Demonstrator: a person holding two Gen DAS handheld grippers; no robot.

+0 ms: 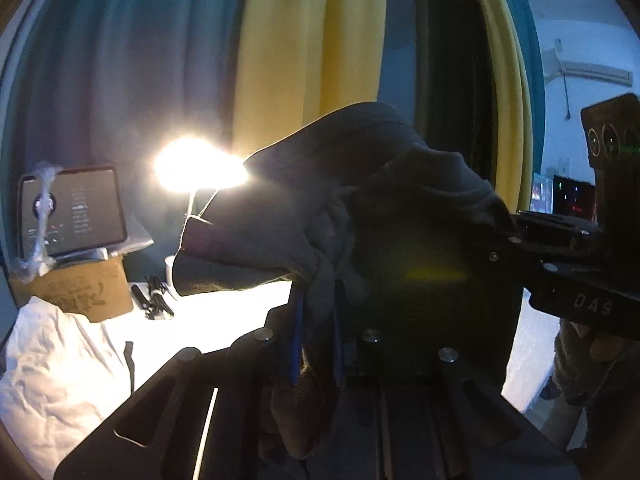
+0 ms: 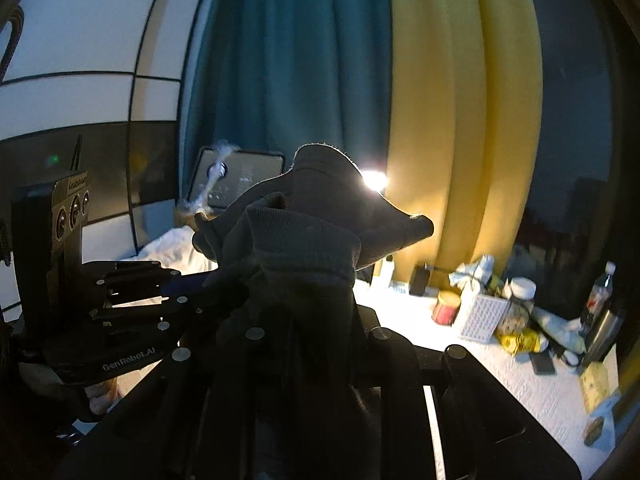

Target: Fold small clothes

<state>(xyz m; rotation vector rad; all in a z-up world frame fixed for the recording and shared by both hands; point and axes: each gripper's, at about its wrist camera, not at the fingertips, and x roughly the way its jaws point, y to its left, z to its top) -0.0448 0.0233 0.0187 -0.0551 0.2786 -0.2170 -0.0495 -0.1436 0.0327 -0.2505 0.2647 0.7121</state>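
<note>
Dark garment [image 1: 360, 200] hangs pinched between both grippers' jaws (left [image 1: 316, 320], right [image 2: 304, 320]), above the table [image 1: 224, 320].

Dark grey garment [image 1: 320, 200], teal-and-yellow curtains [image 2: 360, 80], white tablecloth [image 2: 520, 380], red-and-yellow tin [image 2: 446, 307].

Teal and yellow curtains [image 2: 360, 80] behind a glaring lamp [image 1: 196, 168]

The dark garment [image 2: 304, 248] is a soft matt knit cloth with a ribbed cuff. Both grippers, left [image 1: 316, 344] and right [image 2: 316, 344], look like matt black plastic with shiny metal screw heads. The table [image 2: 516, 376] carries a white cloth with a rough, embossed texture. The box [image 1: 80, 292] is brown cardboard.
</note>
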